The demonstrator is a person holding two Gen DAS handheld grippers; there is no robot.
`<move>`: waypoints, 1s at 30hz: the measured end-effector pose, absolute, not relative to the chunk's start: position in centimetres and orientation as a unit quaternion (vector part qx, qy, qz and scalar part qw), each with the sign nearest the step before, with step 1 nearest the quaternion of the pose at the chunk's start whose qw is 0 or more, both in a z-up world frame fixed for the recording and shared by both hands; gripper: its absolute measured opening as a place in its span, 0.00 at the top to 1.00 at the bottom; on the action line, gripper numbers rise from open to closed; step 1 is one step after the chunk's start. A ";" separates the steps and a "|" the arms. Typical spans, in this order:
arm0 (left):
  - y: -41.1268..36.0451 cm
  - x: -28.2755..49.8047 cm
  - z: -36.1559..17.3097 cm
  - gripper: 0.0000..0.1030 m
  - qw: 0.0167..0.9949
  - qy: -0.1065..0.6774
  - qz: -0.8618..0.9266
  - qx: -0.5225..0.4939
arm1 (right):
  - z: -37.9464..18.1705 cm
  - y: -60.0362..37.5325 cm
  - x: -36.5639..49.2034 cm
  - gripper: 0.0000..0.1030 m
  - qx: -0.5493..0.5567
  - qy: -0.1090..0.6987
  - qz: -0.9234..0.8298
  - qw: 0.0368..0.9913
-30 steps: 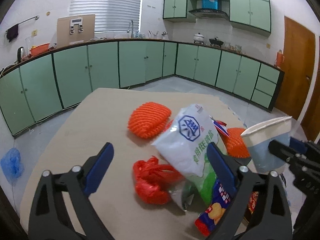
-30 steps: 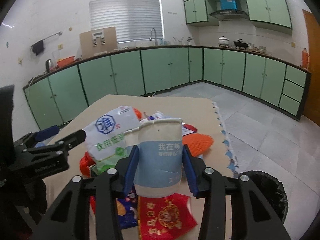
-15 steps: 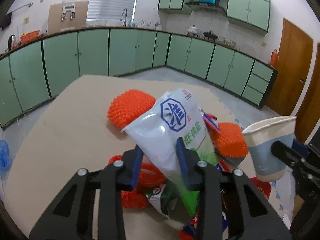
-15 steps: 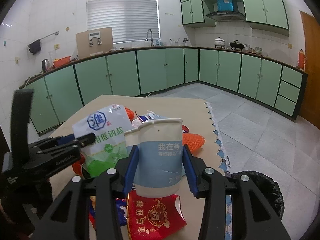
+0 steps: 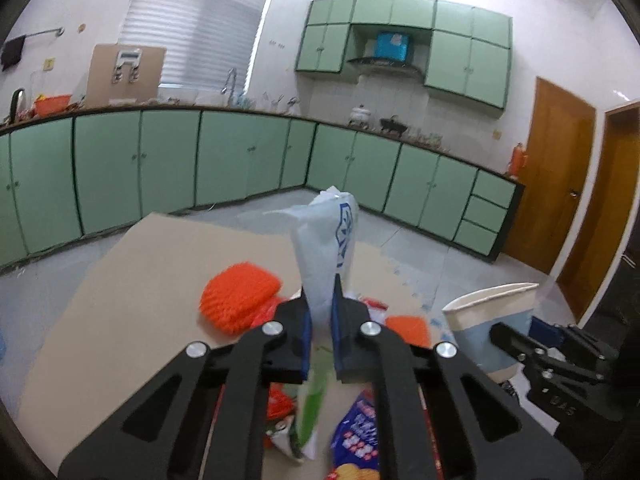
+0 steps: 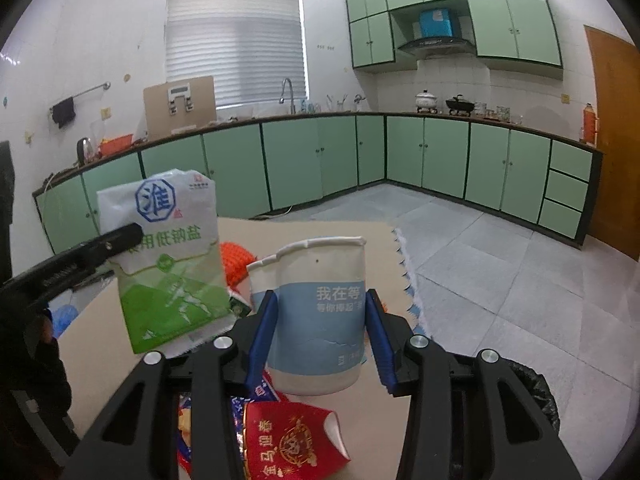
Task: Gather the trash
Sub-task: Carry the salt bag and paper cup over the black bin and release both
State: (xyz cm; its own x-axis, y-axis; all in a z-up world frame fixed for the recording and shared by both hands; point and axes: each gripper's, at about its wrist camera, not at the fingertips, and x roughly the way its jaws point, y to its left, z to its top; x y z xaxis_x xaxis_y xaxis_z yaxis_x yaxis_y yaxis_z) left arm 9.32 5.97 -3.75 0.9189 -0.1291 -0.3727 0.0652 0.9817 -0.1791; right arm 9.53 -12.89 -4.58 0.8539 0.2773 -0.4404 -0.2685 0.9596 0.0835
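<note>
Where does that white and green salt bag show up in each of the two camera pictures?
Left wrist view: the white and green salt bag stands edge-on at centre, pinched in the left gripper.
Right wrist view: its printed face shows at left.
Shared landmark: the blue and white paper cup, held by the right gripper.

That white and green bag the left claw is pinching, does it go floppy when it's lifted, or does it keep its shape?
Probably floppy. The salt bag looks flat and creased, and the left gripper has its jaws nearly together on it, so it seems almost empty and light. Seen edge-on, its top curls over, so it would likely sway or fold when moved. The glossy film might slip.
</note>
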 end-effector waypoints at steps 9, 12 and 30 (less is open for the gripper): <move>-1.6 6.7 -2.9 0.95 0.979 0.161 -0.115 -0.037 | -3.3 -16.5 8.2 0.57 0.014 0.209 0.107 0.972; -4.2 6.6 -3.2 0.96 0.976 0.163 -0.141 -0.030 | -3.3 -18.5 7.5 0.57 0.013 0.211 0.084 0.974; -16.9 3.6 -4.5 0.96 0.974 0.103 -0.195 0.044 | -3.6 -28.1 5.1 0.58 0.045 0.220 -0.033 0.974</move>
State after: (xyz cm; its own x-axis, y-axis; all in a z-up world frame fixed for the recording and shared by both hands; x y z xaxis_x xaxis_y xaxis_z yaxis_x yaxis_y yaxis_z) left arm 3.60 -16.91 -4.46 0.9028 -0.3710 -0.2178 0.3890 0.9201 0.0454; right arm 5.08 -28.08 -3.62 0.9006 -0.0444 -0.4324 0.0837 0.9939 0.0724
